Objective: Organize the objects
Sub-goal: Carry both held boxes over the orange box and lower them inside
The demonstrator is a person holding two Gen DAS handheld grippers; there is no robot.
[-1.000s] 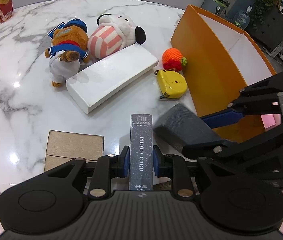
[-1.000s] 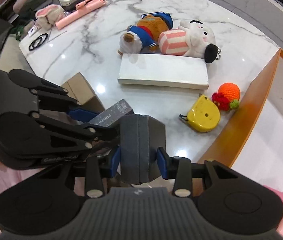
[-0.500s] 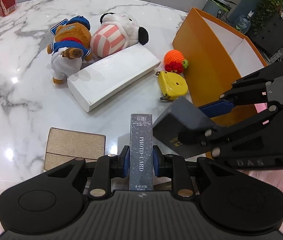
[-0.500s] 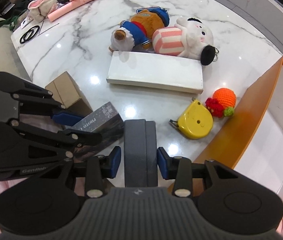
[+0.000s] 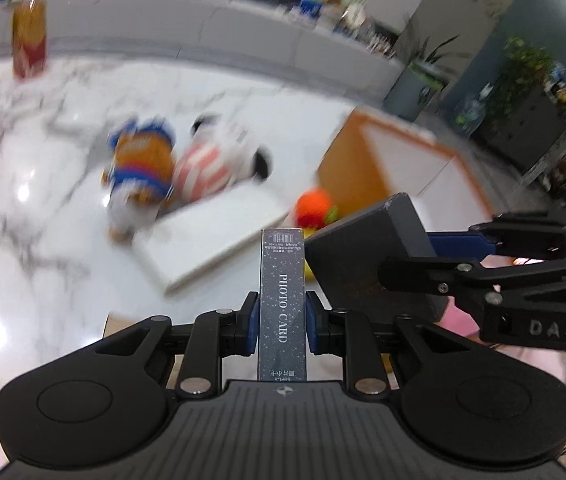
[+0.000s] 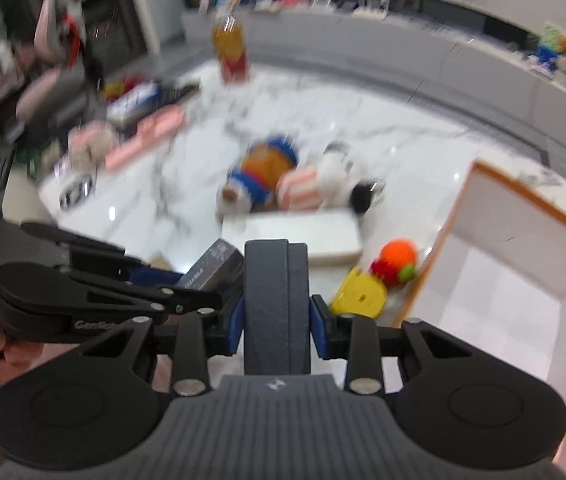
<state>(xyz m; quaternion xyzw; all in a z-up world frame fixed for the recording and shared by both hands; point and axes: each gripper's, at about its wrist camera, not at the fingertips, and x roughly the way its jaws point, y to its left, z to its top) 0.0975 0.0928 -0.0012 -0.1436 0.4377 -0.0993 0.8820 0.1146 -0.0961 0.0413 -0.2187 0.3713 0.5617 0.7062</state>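
My left gripper (image 5: 282,322) is shut on a slim dark box marked PHOTO CARD (image 5: 282,272), held on end above the marble table (image 5: 43,240). Beside it on the right, my right gripper (image 6: 276,328) is shut on a dark grey case (image 6: 276,280), its blue pads pressed on both sides. In the left wrist view that grey case (image 5: 363,248) hangs close to the right of the card box. An orange bin with a white inside (image 6: 523,280) stands open at the right. Both views are blurred by motion.
On the table lie a long white box (image 5: 211,236), a bear plush (image 5: 141,168), a striped plush (image 5: 211,168), an orange crochet toy (image 6: 397,258) and a yellow tape measure (image 6: 359,296). A tan box (image 5: 123,322) lies near the front edge. A bottle (image 5: 29,40) stands far back.
Both grippers have risen with their boxes and tipped upward, so the table sits lower and farther in view. The grey case now hangs level with the card box.
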